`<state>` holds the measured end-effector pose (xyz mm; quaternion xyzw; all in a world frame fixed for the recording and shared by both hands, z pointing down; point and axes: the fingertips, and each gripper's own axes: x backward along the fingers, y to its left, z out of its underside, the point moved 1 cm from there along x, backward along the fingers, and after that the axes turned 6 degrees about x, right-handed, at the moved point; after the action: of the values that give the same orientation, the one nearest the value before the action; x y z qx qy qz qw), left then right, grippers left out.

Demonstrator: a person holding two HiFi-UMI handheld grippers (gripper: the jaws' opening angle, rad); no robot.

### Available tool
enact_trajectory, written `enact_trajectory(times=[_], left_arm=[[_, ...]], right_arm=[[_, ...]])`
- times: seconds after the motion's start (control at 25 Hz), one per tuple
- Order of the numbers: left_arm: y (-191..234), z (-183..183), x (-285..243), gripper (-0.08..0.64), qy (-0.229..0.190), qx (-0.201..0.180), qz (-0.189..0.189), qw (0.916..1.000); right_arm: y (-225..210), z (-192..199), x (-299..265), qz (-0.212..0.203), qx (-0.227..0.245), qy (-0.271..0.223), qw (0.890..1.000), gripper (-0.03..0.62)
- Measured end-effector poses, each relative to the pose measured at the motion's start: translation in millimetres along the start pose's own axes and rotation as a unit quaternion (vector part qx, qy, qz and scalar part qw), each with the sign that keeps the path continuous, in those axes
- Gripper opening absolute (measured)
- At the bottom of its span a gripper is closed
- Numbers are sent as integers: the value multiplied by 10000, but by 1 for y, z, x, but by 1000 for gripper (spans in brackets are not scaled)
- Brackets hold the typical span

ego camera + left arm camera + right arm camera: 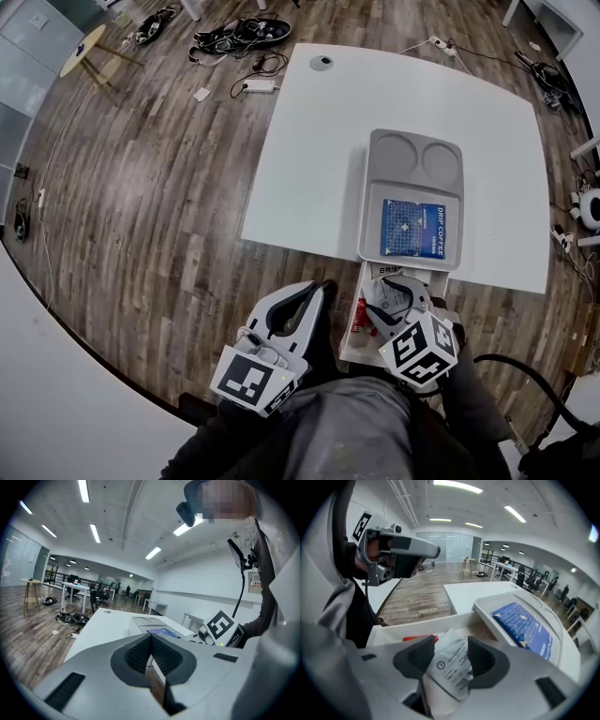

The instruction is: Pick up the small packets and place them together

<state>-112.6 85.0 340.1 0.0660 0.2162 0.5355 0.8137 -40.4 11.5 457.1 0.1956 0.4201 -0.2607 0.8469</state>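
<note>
- The blue packet [412, 230] has the words "DRIP COFFEE" on it. It lies flat in the grey tray [398, 183] on the white table [309, 141].
- The white packet [452, 665] has a little circle with a number in it and rows of tiny black print. The print is too small to read.
- Only the right gripper view shows the white packet. In the head view the right gripper [396, 286] covers it.
- The head view shows two round hollows at the far end of the tray.
- The right gripper's jaws are wide apart. The white packet sits between the two dark pads [483, 658] and fills the gap. It does not look squeezed.
- The white packet lies in a white box [417, 623] just beside the near end of the tray. A red packet [419, 638] lies in the box too, just behind the left pad.
- The left gripper [151, 641] has its jaws together with nothing between them. It is off to the left, away from the box.
</note>
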Motion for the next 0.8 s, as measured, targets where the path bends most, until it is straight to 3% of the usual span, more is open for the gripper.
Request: enact_trajectory(times=[0.24,0.52,0.68,0.8], left_arm=[[9,-3,-4,-12,56,35,24,10000],[18,-2,-10,-12,106,78,18,9999],[18,-3,-10,-12,100,72,20,9999],[17,-3,-9,-12,89,61,-2,9999]], right_arm=[[0,9,-14,-73,200,423,9989,218],[-10,10,-18,65,196,492,9986,217],[-17,11,-18,292,217,495,9981,70],[-19,10,-16,387,240,475,9978,32]])
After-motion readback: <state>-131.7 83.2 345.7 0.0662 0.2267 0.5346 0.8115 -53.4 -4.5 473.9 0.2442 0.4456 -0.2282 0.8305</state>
